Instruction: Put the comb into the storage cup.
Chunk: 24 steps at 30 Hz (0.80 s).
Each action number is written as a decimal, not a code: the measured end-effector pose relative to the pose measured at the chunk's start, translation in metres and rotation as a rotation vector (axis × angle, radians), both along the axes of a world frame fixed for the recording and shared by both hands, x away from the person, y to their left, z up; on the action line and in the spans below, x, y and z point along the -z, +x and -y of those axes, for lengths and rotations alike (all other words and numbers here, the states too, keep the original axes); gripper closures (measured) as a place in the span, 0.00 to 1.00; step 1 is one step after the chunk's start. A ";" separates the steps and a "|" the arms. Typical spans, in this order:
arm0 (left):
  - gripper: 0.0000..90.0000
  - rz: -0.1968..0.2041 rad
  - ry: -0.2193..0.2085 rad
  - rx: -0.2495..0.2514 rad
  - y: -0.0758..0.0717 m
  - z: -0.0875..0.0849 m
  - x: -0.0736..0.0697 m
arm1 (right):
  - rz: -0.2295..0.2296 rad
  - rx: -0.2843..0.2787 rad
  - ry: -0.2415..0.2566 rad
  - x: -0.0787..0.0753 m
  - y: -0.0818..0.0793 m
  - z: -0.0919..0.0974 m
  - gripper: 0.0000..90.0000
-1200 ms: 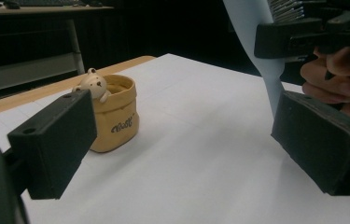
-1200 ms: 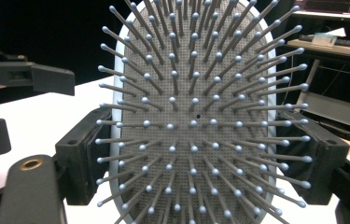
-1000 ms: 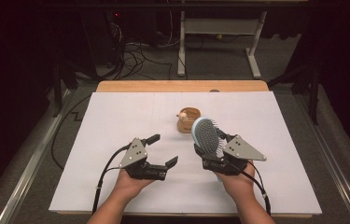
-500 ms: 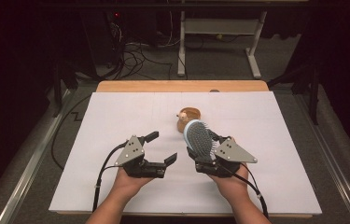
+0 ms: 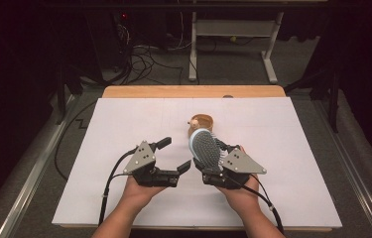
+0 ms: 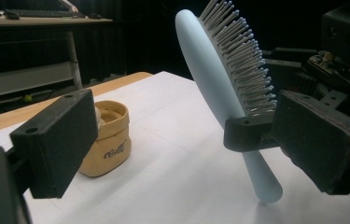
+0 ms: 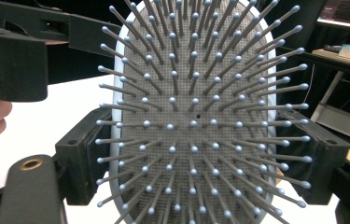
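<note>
The pale blue plastic paddle hairbrush (image 5: 205, 148) stands nearly upright over the white paper-covered worktop (image 5: 292, 148), pinched across its head by the right hand-held gripper (image 7: 196, 154), whose two black jaws press on the brush's left and right rims. Seen from the left gripper view the brush (image 6: 224, 93) leans a little, its rounded handle tip low over the sheet, whether touching it or just above I cannot tell. It looks light and stiff: a smooth, glossy moulded back that could slide in a grip, and a grey perforated cushion pad (image 7: 196, 93) set with thin ball-tipped pins (image 6: 247, 60) that will bend and spring rather than give a firm hold. My judgement is that the hard rim or the tapering round handle are the places to grasp, not the bristle face. The left hand-held gripper (image 5: 173, 157) is spread with nothing between its jaws, near the brush and just apart from it. Behind, a small tan pot with soft, rolled-looking walls (image 6: 107, 140) and dark lettering on its side sits on the worktop, something pale inside that is too hidden to name.
</note>
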<state>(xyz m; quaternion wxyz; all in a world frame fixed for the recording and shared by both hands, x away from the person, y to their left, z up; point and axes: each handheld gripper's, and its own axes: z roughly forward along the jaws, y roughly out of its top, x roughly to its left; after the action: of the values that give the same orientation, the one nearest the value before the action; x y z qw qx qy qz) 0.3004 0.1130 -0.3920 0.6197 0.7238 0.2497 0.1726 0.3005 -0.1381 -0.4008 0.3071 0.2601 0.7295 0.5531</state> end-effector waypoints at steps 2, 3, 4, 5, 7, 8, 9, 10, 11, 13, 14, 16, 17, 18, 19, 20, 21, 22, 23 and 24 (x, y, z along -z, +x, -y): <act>0.09 0.002 0.001 0.005 0.000 0.002 -0.001 | 0.001 -0.001 -0.001 0.000 0.000 -0.001 0.23; 0.09 0.002 0.000 0.008 0.000 0.004 -0.002 | 0.000 -0.001 -0.001 0.000 0.000 -0.001 0.23; 0.09 0.005 -0.003 0.013 0.000 0.006 -0.003 | 0.000 -0.002 -0.002 0.001 0.000 -0.001 0.23; 0.09 0.007 -0.005 0.014 0.000 0.007 -0.004 | -0.001 -0.002 -0.003 0.001 0.000 -0.001 0.23; 0.09 0.008 -0.010 0.020 0.001 0.010 -0.007 | -0.002 -0.005 -0.001 0.001 -0.001 -0.002 0.23; 0.09 0.009 -0.010 0.022 0.001 0.011 -0.008 | -0.003 -0.006 -0.001 0.001 -0.001 -0.002 0.23; 0.09 0.012 -0.010 0.024 0.002 0.013 -0.009 | -0.002 -0.007 -0.003 0.001 -0.001 -0.003 0.23; 0.09 0.011 -0.011 0.024 0.002 0.014 -0.010 | 0.001 -0.009 -0.004 0.001 -0.001 -0.003 0.23; 0.09 0.012 -0.010 0.026 0.002 0.015 -0.011 | -0.001 -0.009 -0.004 0.002 -0.001 -0.003 0.23; 0.09 0.010 -0.010 0.026 0.004 0.017 -0.013 | -0.002 -0.011 -0.006 0.002 -0.001 -0.004 0.23; 0.09 0.009 -0.010 0.026 0.005 0.018 -0.013 | -0.003 -0.012 -0.005 0.002 -0.001 -0.005 0.23; 0.09 0.004 -0.009 0.027 0.006 0.020 -0.014 | -0.004 -0.013 -0.006 0.002 -0.001 -0.005 0.23; 0.09 0.002 -0.005 0.028 0.007 0.021 -0.014 | -0.002 -0.013 -0.006 0.002 -0.001 -0.005 0.23; 0.09 -0.001 -0.002 0.029 0.008 0.021 -0.014 | -0.001 -0.013 -0.005 0.002 -0.002 -0.005 0.23; 0.09 -0.007 -0.005 0.030 0.010 0.022 -0.014 | 0.000 -0.014 -0.004 0.002 -0.002 -0.005 0.23; 0.09 -0.016 -0.009 0.030 0.011 0.022 -0.013 | -0.001 -0.014 -0.004 0.002 -0.001 -0.005 0.23; 0.09 -0.023 -0.012 0.030 0.013 0.022 -0.013 | -0.001 -0.014 -0.004 0.002 -0.002 -0.005 0.23; 0.09 -0.027 -0.015 0.031 0.014 0.023 -0.013 | -0.001 -0.015 -0.005 0.002 -0.002 -0.005 0.23; 0.09 -0.030 -0.017 0.031 0.015 0.023 -0.013 | -0.002 -0.016 -0.005 0.002 -0.001 -0.006 0.23; 0.09 -0.034 -0.018 0.033 0.016 0.024 -0.014 | -0.002 -0.016 -0.006 0.002 -0.001 -0.006 0.23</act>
<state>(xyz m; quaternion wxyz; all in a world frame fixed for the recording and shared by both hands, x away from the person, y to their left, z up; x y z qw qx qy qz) 0.3160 0.0894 -0.3782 0.6245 0.7250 0.2498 0.1480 0.2992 -0.1324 -0.4032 0.3026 0.2539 0.7335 0.5532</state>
